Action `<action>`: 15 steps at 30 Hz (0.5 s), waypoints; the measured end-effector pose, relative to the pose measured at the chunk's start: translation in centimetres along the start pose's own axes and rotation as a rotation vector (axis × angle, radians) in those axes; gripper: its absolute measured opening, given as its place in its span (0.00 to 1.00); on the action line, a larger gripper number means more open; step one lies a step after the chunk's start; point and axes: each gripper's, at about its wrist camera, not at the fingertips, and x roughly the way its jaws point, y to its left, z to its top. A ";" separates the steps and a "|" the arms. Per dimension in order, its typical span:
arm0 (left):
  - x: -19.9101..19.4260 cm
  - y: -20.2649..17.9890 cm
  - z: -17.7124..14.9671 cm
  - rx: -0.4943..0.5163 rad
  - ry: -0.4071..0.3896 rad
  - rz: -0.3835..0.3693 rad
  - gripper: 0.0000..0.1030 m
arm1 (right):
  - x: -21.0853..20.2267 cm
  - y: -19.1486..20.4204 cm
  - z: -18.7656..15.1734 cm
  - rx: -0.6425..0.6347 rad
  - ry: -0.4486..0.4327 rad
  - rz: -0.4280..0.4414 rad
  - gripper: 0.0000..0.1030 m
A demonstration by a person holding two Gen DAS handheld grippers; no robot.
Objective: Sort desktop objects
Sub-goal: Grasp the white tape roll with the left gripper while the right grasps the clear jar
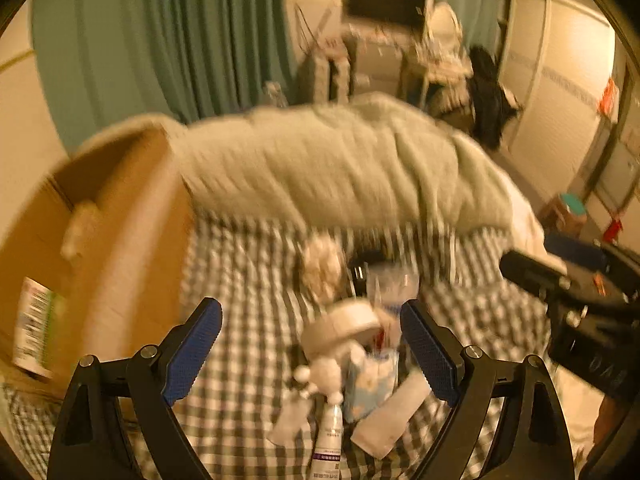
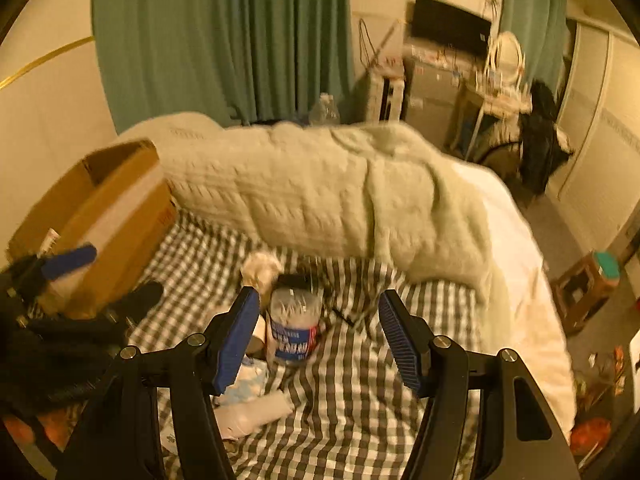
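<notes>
The left gripper (image 1: 310,354) tilts down over the bed, its jaws released and holding nothing. Below them lies a blurry heap: a white round lid (image 1: 340,326), a spray bottle (image 1: 329,440) and a soft blue tissue pack (image 1: 370,388).

The right gripper (image 2: 320,340) tilts down too, jaws apart and bare. A clear round tub of cotton swabs (image 2: 295,326) stands near its left pad. The checked sheet (image 2: 352,392) is wrinkly. A brown cardboard box (image 2: 108,216) sits at the bed's left edge, beside a knitted blanket (image 2: 320,196).
</notes>
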 end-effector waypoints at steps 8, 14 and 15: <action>6.5 0.7 -2.9 0.047 0.123 -0.009 0.90 | 7.9 -0.8 -3.3 0.079 0.134 0.051 0.60; 9.6 0.9 -3.2 0.072 0.152 -0.025 0.90 | 12.6 -1.0 -3.0 0.147 0.194 0.073 0.60; 10.0 1.0 -3.1 0.061 0.147 -0.040 0.90 | 13.4 -1.0 -2.9 0.156 0.204 0.072 0.60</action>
